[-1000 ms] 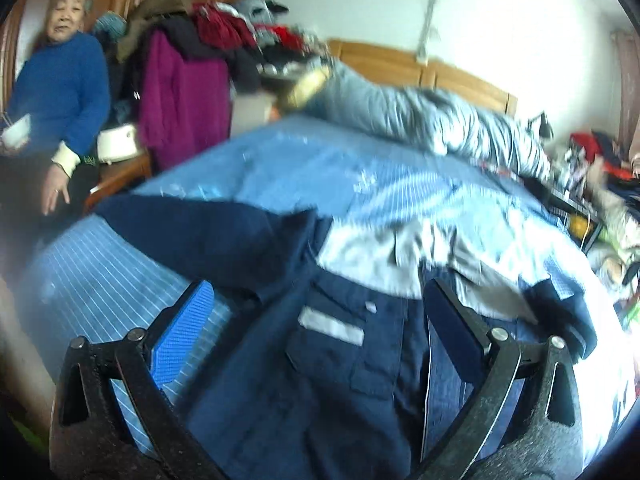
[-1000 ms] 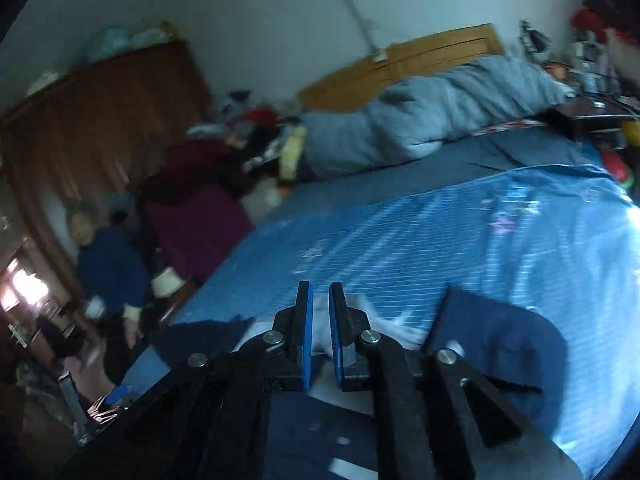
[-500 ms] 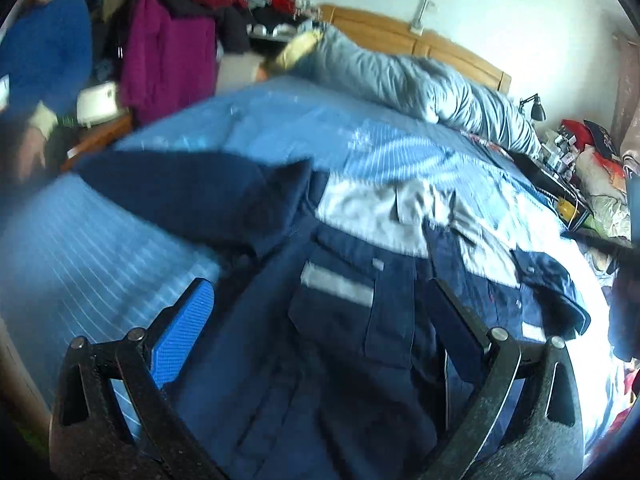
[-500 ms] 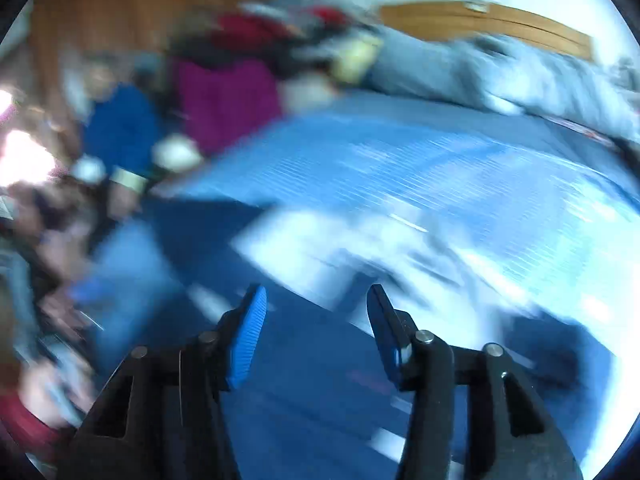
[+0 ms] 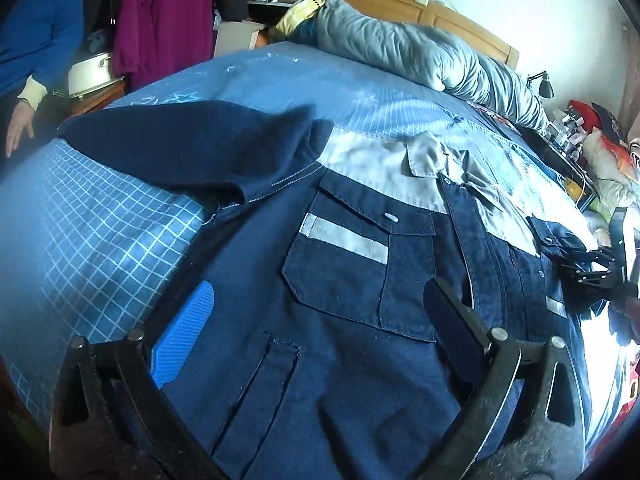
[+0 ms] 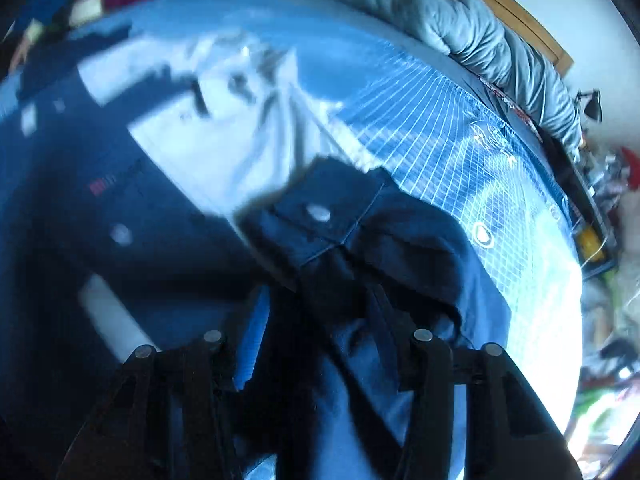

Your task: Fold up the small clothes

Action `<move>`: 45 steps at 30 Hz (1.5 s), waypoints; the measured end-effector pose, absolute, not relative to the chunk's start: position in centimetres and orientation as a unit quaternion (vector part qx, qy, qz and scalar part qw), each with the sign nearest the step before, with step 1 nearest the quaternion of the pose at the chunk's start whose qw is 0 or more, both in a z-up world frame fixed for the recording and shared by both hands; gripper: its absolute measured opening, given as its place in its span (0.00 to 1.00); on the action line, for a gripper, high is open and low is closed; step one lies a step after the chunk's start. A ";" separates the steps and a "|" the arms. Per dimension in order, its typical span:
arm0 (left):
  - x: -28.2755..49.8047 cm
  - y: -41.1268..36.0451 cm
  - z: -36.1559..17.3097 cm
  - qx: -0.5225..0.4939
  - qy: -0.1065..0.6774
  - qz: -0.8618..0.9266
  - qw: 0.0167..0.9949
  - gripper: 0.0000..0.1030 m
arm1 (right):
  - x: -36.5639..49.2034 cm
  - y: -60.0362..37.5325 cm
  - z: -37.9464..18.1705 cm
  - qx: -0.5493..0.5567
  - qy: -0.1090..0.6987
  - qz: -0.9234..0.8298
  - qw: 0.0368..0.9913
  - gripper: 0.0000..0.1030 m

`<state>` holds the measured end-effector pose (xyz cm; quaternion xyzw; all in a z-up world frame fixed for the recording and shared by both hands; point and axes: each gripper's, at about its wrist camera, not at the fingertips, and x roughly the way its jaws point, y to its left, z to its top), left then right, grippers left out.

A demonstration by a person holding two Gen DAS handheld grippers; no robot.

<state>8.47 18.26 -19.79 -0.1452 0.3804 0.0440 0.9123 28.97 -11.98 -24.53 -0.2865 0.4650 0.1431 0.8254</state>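
Observation:
A navy work jacket (image 5: 344, 320) with a grey yoke, grey collar and grey chest stripes lies front up on the blue checked bed (image 5: 100, 240). Its left sleeve (image 5: 192, 148) stretches out to the left. My left gripper (image 5: 316, 320) is open and hovers low over the jacket's chest pocket. The jacket also shows in the right wrist view (image 6: 140, 232), blurred. My right gripper (image 6: 316, 320) is open, low over the bunched right sleeve and its buttoned cuff (image 6: 320, 216). The right gripper also shows at the right edge of the left wrist view (image 5: 600, 268).
A rolled grey duvet (image 5: 420, 52) lies along the wooden headboard (image 5: 400, 4). A person in a blue sweater (image 5: 36, 32) stands at the bed's left side beside piled clothes (image 5: 168, 20). A cluttered side table with a lamp (image 5: 544, 84) stands at the right.
My right gripper opened, let go of the jacket's collar area and swung right and down over the right sleeve. My left gripper dropped closer to the jacket's chest.

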 end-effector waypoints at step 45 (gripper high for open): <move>9.6 21.8 -19.2 -0.212 0.358 0.032 0.909 1.00 | 21.0 -22.8 -24.1 0.176 0.445 0.100 0.872 0.52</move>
